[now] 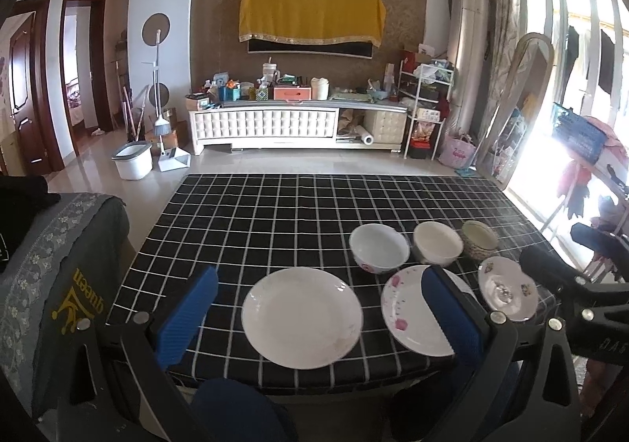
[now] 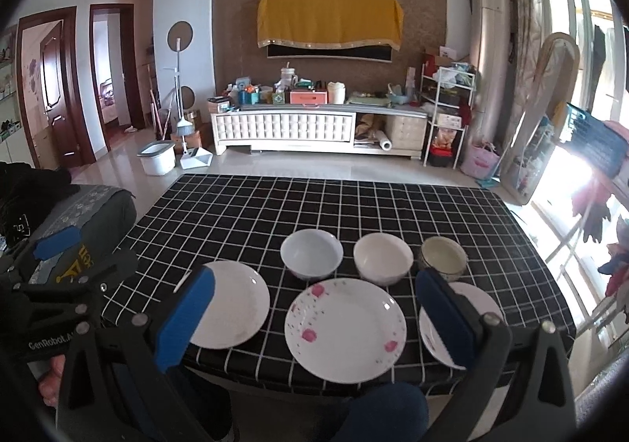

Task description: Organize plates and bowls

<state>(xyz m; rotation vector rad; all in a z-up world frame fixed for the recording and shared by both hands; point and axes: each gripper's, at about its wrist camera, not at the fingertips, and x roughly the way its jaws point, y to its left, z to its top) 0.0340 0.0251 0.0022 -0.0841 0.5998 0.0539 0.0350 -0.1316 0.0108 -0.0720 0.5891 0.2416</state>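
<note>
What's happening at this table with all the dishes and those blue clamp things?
A person holds a blue-padded claw in each hand: the left claw and the right claw, both open and empty above the near edge of the black checked tablecloth. Nothing is picked up yet. Three plates lie in a front row: a plain white plate, a pink-flowered white plate and a small patterned plate. Behind them three bowls stand in a row, unstacked.

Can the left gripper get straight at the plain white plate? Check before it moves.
Probably yes. The left gripper is open and empty, with the plain white plate lying flat between its fingers' lines of sight near the table edge. Nothing rests on it or blocks the approach.
</note>
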